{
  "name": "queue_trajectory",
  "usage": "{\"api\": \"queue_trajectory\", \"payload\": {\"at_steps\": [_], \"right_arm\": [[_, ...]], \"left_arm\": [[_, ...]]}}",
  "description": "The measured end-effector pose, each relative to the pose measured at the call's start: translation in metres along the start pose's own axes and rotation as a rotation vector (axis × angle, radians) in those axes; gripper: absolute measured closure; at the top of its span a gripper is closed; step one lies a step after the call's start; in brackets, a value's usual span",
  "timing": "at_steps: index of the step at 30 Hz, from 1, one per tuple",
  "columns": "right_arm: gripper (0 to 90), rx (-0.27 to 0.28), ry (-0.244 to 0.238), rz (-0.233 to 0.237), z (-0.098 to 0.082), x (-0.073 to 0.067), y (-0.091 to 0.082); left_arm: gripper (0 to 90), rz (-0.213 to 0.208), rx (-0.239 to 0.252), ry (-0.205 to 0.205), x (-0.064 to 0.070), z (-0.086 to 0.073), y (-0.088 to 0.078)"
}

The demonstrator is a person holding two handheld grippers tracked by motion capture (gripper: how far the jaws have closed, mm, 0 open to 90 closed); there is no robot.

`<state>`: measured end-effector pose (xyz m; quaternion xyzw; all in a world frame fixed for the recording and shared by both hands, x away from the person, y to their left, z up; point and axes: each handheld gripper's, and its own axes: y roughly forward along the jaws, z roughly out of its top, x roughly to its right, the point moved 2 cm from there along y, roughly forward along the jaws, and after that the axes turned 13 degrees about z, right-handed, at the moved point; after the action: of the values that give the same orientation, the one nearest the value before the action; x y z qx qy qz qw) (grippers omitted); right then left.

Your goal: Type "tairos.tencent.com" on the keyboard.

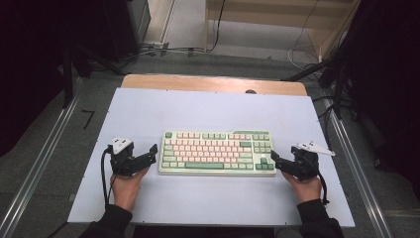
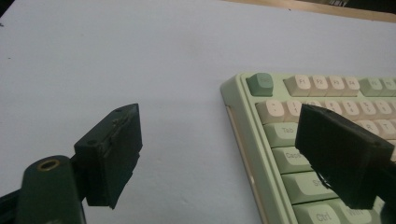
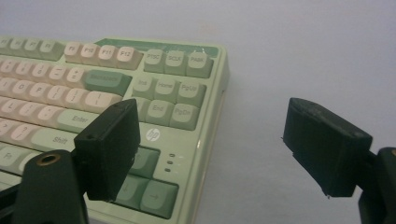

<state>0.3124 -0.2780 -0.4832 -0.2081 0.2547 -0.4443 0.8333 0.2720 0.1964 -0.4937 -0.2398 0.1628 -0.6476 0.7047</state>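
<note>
My left claw (image 1: 151,153) sits at the left end of the green-and-pink keyboard (image 1: 218,152), jaws apart, one over the Tab and Caps keys and the other over bare desk (image 1: 213,111). My right claw (image 1: 277,161) is spread too, straddling the keyboard's right end beside the arrow keys (image 3: 144,182). The keyboard lies flat in the middle of the pale desk, between both claws. Cables (image 1: 302,54) trail across the floor beyond the desk.

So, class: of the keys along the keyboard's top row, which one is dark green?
The Esc key at the keyboard's far left corner: darker green than the pale F keys beside it, set apart by a gap.
</note>
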Motion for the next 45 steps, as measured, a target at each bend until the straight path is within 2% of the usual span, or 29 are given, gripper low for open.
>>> {"api": "queue_trajectory", "payload": {"at_steps": [5,8,15,25,38,40,45], "right_arm": [[17.4,0.001,-0.005,0.012,0.002,-0.006,0.003],[16.2,0.005,-0.012,0.037,0.005,-0.01,0.005],[13.9,0.002,0.0,0.067,0.008,-0.014,0.008],[13.7,0.006,-0.015,0.07,0.011,-0.02,0.013],[17.7,-0.01,-0.049,0.1,0.014,-0.036,0.026],[20.5,-0.01,-0.053,0.098,0.015,-0.039,0.028],[25.8,0.006,-0.058,0.103,0.018,-0.045,0.031]], "left_arm": [[17.1,-0.022,-0.004,0.007,0.007,0.0,0.001],[19.4,-0.03,0.0,0.012,0.011,0.0,0.001],[20.0,-0.042,0.004,0.036,0.019,0.002,0.002],[20.5,-0.05,0.008,0.045,0.026,0.004,0.003],[28.5,-0.081,0.009,0.073,0.038,0.005,0.006],[31.1,-0.084,0.009,0.076,0.04,0.005,0.006],[35.8,-0.069,0.001,0.077,0.044,0.006,0.008]]}}
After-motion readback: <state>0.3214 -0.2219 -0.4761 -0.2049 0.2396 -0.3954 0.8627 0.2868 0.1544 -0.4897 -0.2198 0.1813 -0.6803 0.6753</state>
